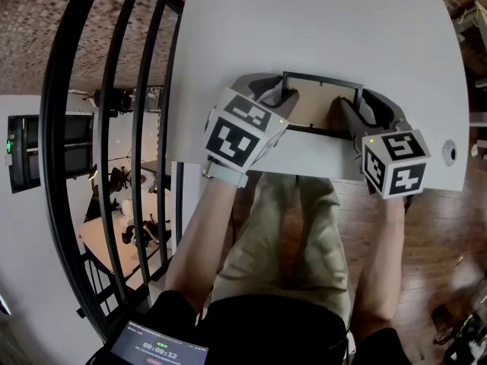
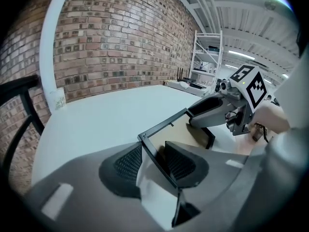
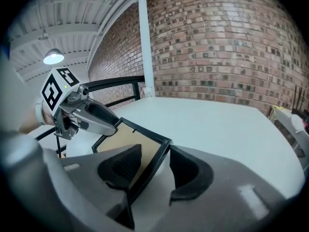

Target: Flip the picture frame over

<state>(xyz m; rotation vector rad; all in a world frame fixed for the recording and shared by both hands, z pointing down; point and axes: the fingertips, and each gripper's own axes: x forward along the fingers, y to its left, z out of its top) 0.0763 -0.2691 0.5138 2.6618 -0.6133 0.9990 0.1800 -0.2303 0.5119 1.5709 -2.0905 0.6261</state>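
The picture frame (image 1: 312,105) has a thin black rail and shows its brown backing. It is near the front edge of the white table (image 1: 304,21). My left gripper (image 1: 275,91) stands over the frame's left rail, and my right gripper (image 1: 359,109) over its right rail. In the left gripper view the rail of the frame (image 2: 181,129) runs between the wide jaws of the left gripper (image 2: 154,166), with white showing beside one pad. In the right gripper view the frame (image 3: 123,144) passes the same way between the jaws of the right gripper (image 3: 154,170). Neither gripper's pads clearly press on it.
A black metal railing (image 1: 114,128) runs along the table's left side, with a drop to a lower floor beyond it. The person's legs (image 1: 289,234) are at the table's front edge. A round cable hole (image 1: 449,152) sits at the table's right. A brick wall (image 2: 116,37) backs the table.
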